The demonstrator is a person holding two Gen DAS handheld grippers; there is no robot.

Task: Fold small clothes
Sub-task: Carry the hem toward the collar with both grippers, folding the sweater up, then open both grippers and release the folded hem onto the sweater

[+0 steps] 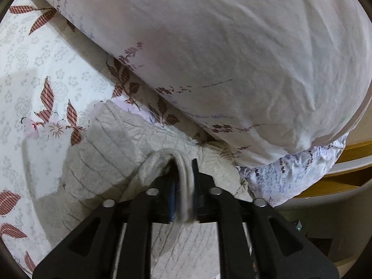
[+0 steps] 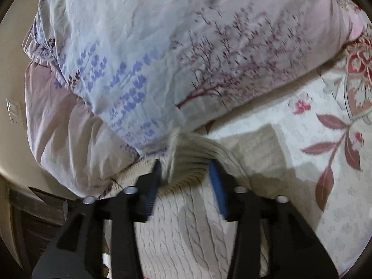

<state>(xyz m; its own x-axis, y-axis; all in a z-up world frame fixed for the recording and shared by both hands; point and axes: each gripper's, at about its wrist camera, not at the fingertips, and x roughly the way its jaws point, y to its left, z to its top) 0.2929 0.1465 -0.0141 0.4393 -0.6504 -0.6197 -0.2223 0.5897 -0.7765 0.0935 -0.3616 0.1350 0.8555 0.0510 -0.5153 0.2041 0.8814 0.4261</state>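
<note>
Left tongs [image 1: 183,176] pinched tight on bunched knit edge of cream sweater [image 1: 104,162]; my right tongs [image 2: 186,174] half open, hem between fingers, not clamped. Sweater lies on bed [image 1: 34,74], against pillow [image 1: 232,58]. Fold beginning; next I clamp right.

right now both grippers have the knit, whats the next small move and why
Probably draw both back from the pillow. The left gripper pinches a bunched knit sweater edge, the right gripper brackets another bunch, and the fabric crowds the pillow on the bedsheet.
</note>
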